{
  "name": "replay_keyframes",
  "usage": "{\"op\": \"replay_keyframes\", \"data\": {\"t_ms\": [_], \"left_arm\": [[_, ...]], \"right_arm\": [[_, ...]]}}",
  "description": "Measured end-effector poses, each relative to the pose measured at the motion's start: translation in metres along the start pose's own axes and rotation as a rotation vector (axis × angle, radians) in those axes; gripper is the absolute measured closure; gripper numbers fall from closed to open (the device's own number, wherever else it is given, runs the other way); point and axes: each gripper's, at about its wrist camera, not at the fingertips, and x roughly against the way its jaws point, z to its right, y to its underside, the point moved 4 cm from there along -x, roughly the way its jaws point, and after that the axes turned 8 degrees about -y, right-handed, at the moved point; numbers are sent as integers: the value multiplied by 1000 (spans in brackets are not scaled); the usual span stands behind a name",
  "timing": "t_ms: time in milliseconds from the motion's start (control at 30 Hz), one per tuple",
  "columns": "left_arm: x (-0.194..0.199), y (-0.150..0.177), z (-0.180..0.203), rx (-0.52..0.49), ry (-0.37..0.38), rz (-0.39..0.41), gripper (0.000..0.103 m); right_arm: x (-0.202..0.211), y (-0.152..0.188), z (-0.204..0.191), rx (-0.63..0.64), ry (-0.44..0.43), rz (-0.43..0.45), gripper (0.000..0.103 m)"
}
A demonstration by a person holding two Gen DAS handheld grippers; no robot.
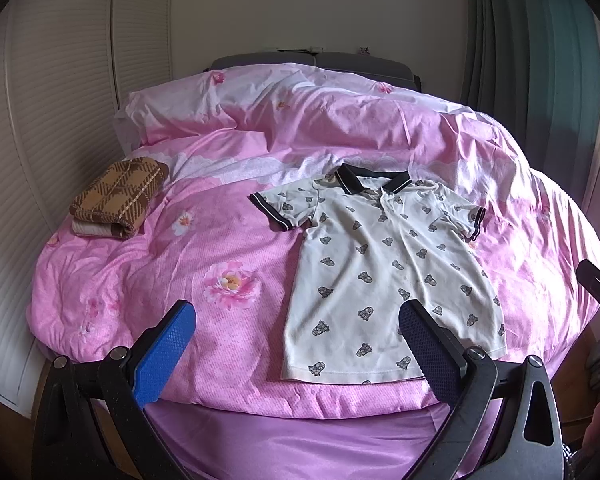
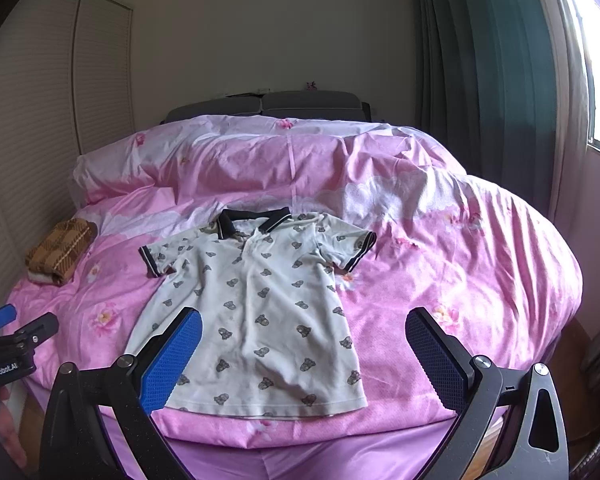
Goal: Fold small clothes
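A small white polo shirt with a dark collar and grey printed figures lies spread flat, front up, on the pink duvet; it also shows in the right wrist view. My left gripper is open and empty, hovering above the shirt's lower left hem. My right gripper is open and empty, hovering above the shirt's lower right part. The left gripper's tip shows at the left edge of the right wrist view.
A folded brown plaid garment lies at the bed's left side, also seen in the right wrist view. The pink floral duvet covers the bed, bunched toward the headboard. Closet doors stand left, curtains right.
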Motion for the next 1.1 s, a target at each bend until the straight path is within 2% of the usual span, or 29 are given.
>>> {"op": "replay_keyframes", "data": {"t_ms": [800,1100], "left_arm": [[-1,1,-1,1,4,1,0],[-22,-25,19,-4,6,10,0]], "right_arm": [[-4,2,2,-3,3,-3,0],[-18,-9,9,-23,3,25,0]]}}
